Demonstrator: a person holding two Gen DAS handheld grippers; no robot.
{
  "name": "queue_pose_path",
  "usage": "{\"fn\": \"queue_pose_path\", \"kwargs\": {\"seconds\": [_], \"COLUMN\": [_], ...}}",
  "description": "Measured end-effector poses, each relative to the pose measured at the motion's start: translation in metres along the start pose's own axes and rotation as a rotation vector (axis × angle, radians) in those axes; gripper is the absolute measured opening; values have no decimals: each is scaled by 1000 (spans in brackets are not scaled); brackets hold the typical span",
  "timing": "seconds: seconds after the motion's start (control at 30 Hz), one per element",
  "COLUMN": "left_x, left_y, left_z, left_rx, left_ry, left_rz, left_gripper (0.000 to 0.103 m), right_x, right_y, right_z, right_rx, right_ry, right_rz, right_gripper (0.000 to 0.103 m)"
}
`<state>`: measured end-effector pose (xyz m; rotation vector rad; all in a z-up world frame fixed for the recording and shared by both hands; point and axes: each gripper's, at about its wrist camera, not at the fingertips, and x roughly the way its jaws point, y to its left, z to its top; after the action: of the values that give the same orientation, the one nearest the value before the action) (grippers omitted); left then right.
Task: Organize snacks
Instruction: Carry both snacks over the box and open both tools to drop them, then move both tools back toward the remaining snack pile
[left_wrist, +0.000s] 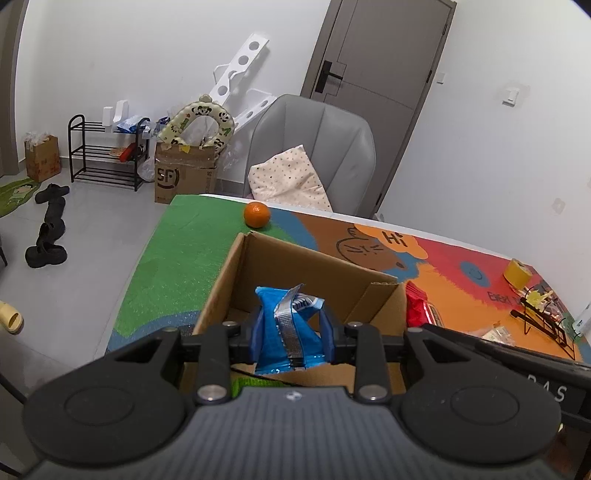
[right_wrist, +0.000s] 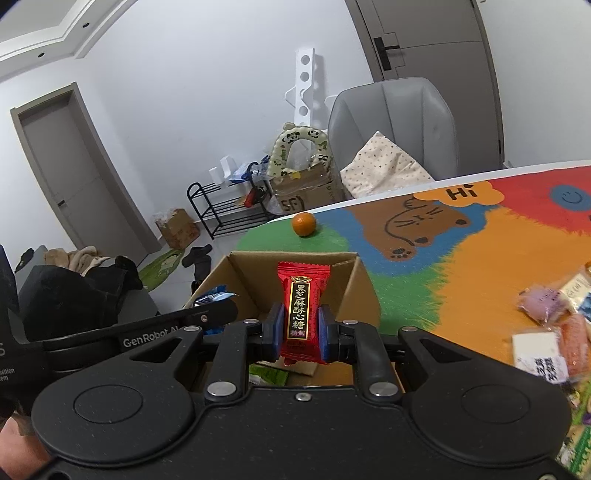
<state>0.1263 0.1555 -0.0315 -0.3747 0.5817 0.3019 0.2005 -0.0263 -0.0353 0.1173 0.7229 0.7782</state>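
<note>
An open cardboard box (left_wrist: 280, 266) (right_wrist: 364, 288) stands on the colourful table mat. My left gripper (left_wrist: 291, 334) is shut on a blue snack packet (left_wrist: 284, 325) and holds it over the box. My right gripper (right_wrist: 301, 330) is shut on a red candy packet (right_wrist: 301, 306) and holds it over the same box. The blue packet's tip (right_wrist: 214, 295) and the left gripper's body show at the left of the right wrist view. A green packet (right_wrist: 269, 374) lies on the box floor.
An orange (left_wrist: 256, 214) (right_wrist: 304, 224) sits on the mat beyond the box. Several loose snack packets (right_wrist: 546, 332) lie at the right. A yellow tape roll (left_wrist: 519, 273) and a black wire stand (left_wrist: 546, 321) are at the far right. A grey chair (left_wrist: 314, 147) stands behind the table.
</note>
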Motion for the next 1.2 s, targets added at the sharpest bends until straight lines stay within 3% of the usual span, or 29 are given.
{"fn": "queue_pose_path", "kwargs": {"seconds": [0.2,0.27,0.33,0.4,0.47,0.6,0.97,1.03,1.2], "left_x": [10,11,11,8,3,-6,-18,-22,-33], "left_y": [0,0,0,2,4,5,1,-1,-7], "left_z": [5,6,8,8,8,9,-7,-11,-17], "left_rx": [-3,-1,-6,-13,-25,-43,-74,-86,-101], "left_ry": [1,-3,0,1,-15,-25,36,31,10], "left_rz": [5,13,20,25,26,14,7,0,-3], "left_gripper": [31,33,37,56,68,80,90,94,98], "right_x": [11,14,13,11,7,-2,-23,-29,-48], "right_y": [2,1,0,-2,-3,-4,-21,-25,-37], "right_z": [3,4,5,5,5,2,-15,-18,-24], "right_rx": [10,21,35,41,47,47,76,74,90], "right_ry": [6,5,-7,-11,-20,-28,-34,-44,-63], "right_rz": [8,16,12,11,10,7,-24,-33,-67], "right_gripper": [18,26,41,45,45,52,75,86,101]}}
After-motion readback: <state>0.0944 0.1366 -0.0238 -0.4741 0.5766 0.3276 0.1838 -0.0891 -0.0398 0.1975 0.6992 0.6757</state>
